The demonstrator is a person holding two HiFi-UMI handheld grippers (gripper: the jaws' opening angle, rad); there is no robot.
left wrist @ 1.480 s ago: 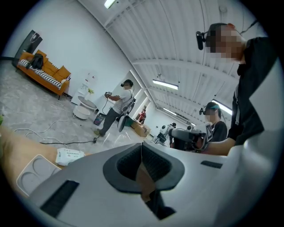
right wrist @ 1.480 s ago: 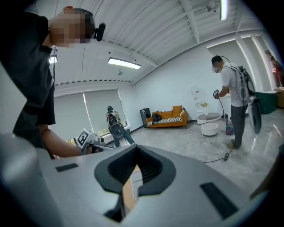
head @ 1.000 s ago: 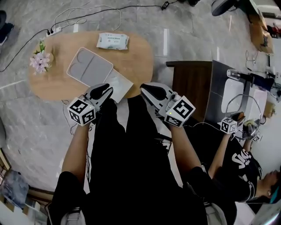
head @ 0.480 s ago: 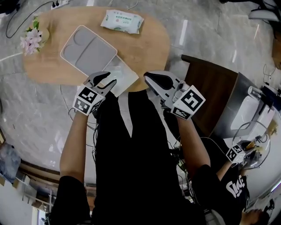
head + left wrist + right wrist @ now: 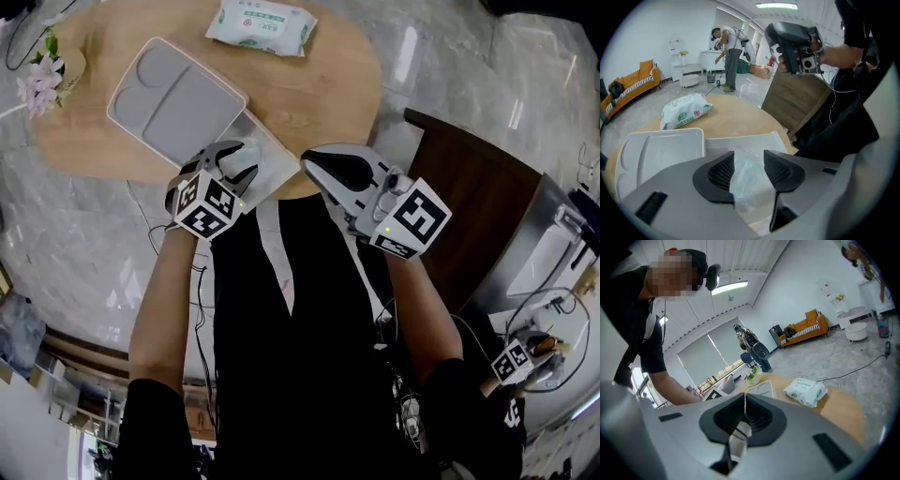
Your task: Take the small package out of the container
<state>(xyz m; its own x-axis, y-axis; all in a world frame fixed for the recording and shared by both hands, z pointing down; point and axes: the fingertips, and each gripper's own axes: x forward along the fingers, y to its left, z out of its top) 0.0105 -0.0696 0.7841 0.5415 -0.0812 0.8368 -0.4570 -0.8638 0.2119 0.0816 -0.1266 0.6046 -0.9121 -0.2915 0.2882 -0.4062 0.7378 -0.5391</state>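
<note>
The left gripper (image 5: 748, 159) hung nose-down over the near edge of the oval wooden table (image 5: 319, 103), with its jaws standing wide, having just been opening. In the left gripper view the small package (image 5: 747, 183) (a crinkled, see-through packet with a faint green tint) showed in the gap between the two dark pads (image 5: 723, 172), lying beyond and below them. Neither pad pressed on it, and whether a tip brushed it could not be told. The package lay in the shallow pale container (image 5: 754, 139), which sat at the table's near rim, directly under the left gripper in the head view. Just beyond the container, and touching or nearly touching its far corner, lay a grey compartment tray (image 5: 173, 108). A pack of wet wipes (image 5: 262, 25) rested well apart on the far side of the table, and a small bunch of pink flowers (image 5: 37, 80) stood at the table's left end. The right gripper (image 5: 745, 399) was held beside the left one, off the table's near edge and in front of the person's dark clothing, well clear of the package. Its jaws were pressed together with nothing between them, and it pointed across the table towards the wipes. A dark wooden cabinet (image 5: 469, 206) stood to the right of the table.
</note>
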